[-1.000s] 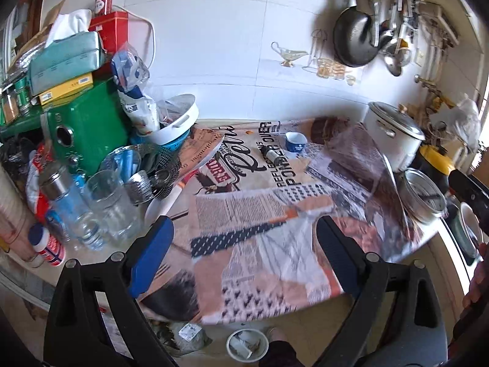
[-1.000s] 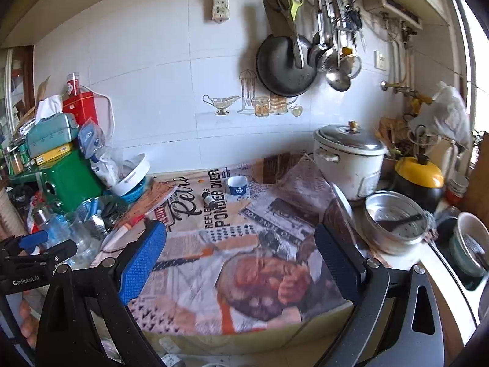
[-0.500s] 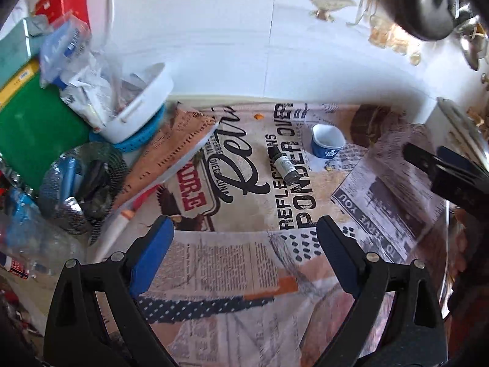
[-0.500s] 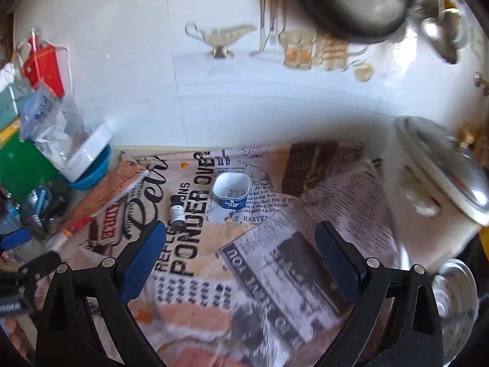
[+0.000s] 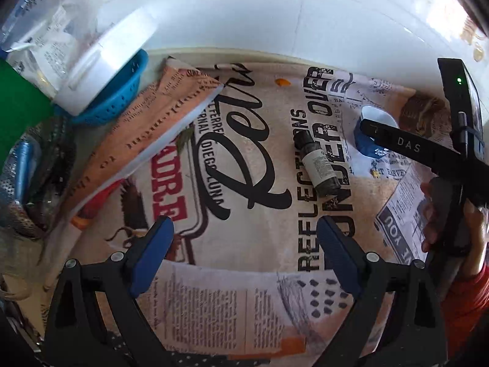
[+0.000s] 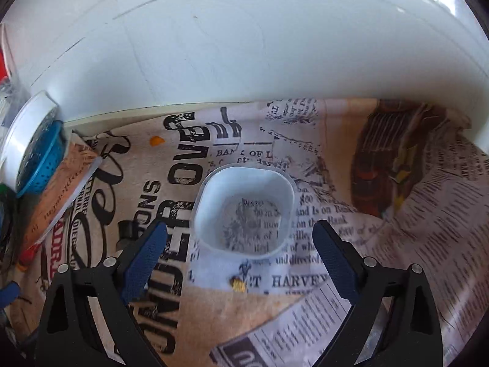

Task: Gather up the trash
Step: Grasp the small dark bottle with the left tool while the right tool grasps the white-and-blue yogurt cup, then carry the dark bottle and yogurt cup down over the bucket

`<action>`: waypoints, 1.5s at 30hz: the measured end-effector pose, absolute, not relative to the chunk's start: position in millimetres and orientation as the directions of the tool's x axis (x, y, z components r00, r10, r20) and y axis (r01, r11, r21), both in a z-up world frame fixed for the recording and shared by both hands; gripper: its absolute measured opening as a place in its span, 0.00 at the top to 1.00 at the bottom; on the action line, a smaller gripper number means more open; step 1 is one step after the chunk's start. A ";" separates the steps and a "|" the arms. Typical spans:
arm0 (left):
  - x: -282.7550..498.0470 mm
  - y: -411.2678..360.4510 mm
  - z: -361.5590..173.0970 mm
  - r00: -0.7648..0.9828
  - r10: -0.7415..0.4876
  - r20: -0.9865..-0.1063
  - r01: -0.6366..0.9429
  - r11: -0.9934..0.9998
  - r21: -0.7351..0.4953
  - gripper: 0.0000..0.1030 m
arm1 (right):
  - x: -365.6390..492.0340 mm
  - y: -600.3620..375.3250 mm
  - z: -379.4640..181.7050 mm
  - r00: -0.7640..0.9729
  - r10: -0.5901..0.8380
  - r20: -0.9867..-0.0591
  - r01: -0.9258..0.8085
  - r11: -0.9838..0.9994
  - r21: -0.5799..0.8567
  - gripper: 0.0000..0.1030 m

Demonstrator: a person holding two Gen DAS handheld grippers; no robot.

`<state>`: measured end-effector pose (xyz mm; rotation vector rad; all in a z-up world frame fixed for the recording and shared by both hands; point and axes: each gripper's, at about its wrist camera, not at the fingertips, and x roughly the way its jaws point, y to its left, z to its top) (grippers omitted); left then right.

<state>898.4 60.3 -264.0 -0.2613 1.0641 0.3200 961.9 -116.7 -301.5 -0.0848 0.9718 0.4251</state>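
Note:
A small white tub with a blue side (image 6: 244, 211) stands empty on the newspaper-print cloth (image 6: 305, 312). My right gripper (image 6: 240, 229) hangs over it with the tub between its blue pads; the jaws are closing and the pads stand clear of the tub. In the left wrist view the tub (image 5: 366, 119) is partly hidden behind the right gripper's black finger (image 5: 397, 145). A small dark bottle (image 5: 319, 165) lies on its side left of the tub. My left gripper (image 5: 243, 226) is open and empty, short of the bottle. Small crumbs, one orange (image 5: 281, 82) and one yellow (image 6: 238, 284), lie on the cloth.
A white bowl in a blue colander (image 5: 107, 70) leans at the back left beside a green box (image 5: 18, 113). A folded orange sheet (image 5: 143, 140) lies in front of them. The white tiled wall (image 5: 275, 9) closes the back. The cloth bunches up at the right (image 6: 397, 168).
Both grippers have dropped and pushed in toward the back of the table. The tub now sits between the right jaws, and the right gripper has come into the left view.

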 end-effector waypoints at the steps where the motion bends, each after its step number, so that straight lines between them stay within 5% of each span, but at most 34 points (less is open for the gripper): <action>1: 904.3 59.9 -268.4 0.445 0.117 -0.888 -0.381 0.922 -0.069 0.08 | 963.3 -116.6 -303.5 0.485 0.313 -0.816 -0.391 0.913 0.117 0.22; 3: 912.9 57.7 -274.4 0.444 0.095 -0.891 -0.381 0.920 -0.091 0.08 | 967.7 -119.5 -307.6 0.466 0.333 -0.820 -0.414 0.901 0.130 0.31; 11: 957.5 37.5 -299.7 0.443 0.023 -0.896 -0.354 0.923 -0.151 0.16 | 939.1 -154.0 -276.8 0.542 0.374 -0.752 -0.427 0.894 0.137 0.31; 17: 984.1 24.4 -316.8 0.433 0.057 -0.900 -0.354 0.929 -0.111 0.44 | 910.8 -184.5 -255.2 0.578 0.400 -0.711 -0.424 0.892 0.157 0.31; 19: 987.9 19.1 -317.9 0.439 0.081 -0.895 -0.347 0.934 -0.086 0.65 | 898.6 -196.4 -248.5 0.593 0.393 -0.703 -0.414 0.898 0.152 0.31; 21: 987.9 14.7 -318.5 0.448 0.115 -0.886 -0.347 0.936 -0.053 0.73 | 889.3 -204.3 -245.2 0.599 0.391 -0.699 -0.407 0.900 0.154 0.31; 30: 939.9 10.5 -295.9 0.497 0.089 -0.863 -0.284 0.957 -0.065 0.74 | 843.2 -208.5 -235.8 0.612 0.378 -0.695 -0.370 0.913 0.170 0.31; 45: 703.8 63.0 -193.4 0.674 0.034 -0.738 -0.168 0.980 -0.109 0.74 | 672.0 -156.2 -180.4 0.713 0.372 -0.594 -0.347 0.924 0.162 0.31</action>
